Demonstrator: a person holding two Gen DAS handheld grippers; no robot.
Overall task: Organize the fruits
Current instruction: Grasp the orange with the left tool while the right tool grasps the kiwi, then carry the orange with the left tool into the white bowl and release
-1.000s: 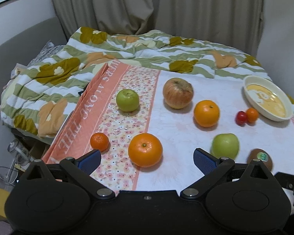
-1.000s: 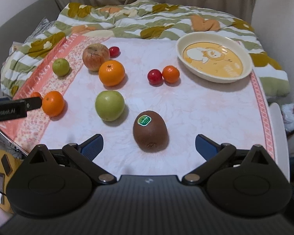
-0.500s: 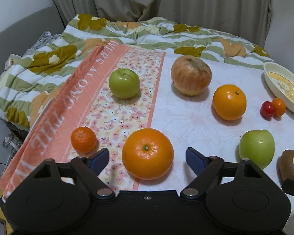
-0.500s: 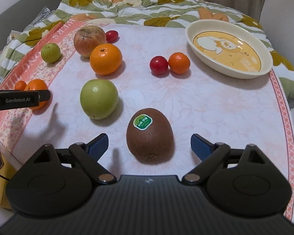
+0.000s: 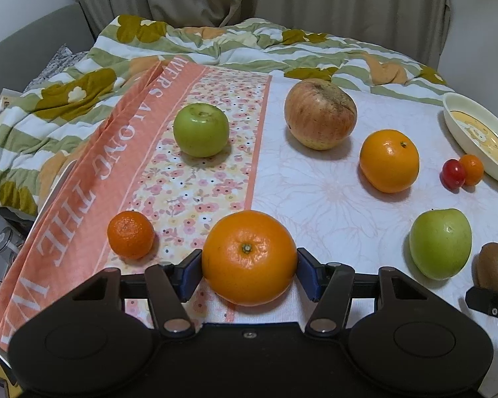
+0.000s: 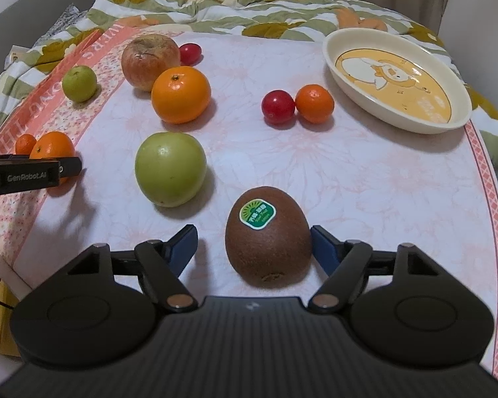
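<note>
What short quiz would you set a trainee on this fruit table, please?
1. True or false: the plate already holds fruit.
2. Which fruit sits between the fingers of the left gripper? A) red apple B) large orange C) green apple
3. Fill in: the right gripper straddles the ___.

Key
1. False: it is empty.
2. B. The jaws have just been closing, and both pads touch it.
3. kiwi. The jaws have just been closing; one pad is not yet touching.
</note>
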